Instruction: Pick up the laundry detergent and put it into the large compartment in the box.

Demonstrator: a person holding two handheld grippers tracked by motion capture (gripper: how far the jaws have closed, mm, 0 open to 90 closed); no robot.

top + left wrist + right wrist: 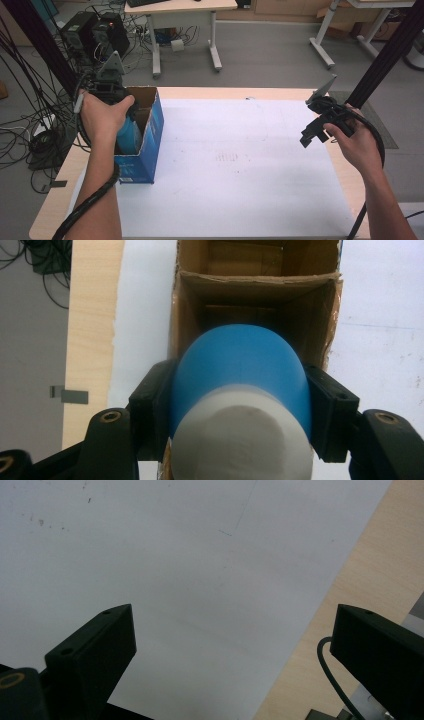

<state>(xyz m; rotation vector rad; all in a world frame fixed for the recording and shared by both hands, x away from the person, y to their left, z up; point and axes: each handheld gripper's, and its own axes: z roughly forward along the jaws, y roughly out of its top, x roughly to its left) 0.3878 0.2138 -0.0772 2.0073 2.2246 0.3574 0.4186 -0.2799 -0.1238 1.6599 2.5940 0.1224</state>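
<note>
the left gripper (240,405) pinches a blue bottle (240,365) with a white cap (240,445) — held in the open top of the cardboard box (150,125) at the table's (210,93) left edge. the right gripper (235,645) hangs spread over the white sheet's (175,555) right side — nothing between its jaws.

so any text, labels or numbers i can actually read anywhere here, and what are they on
No text here can be read.
Blue cardboard box: pale markings low on its near side, too small and blurred to read.
Blue bottle with white cap, held in the left gripper: no label on the side shown.
White paper sheet: faint smudges and pencil lines, no words.
</note>
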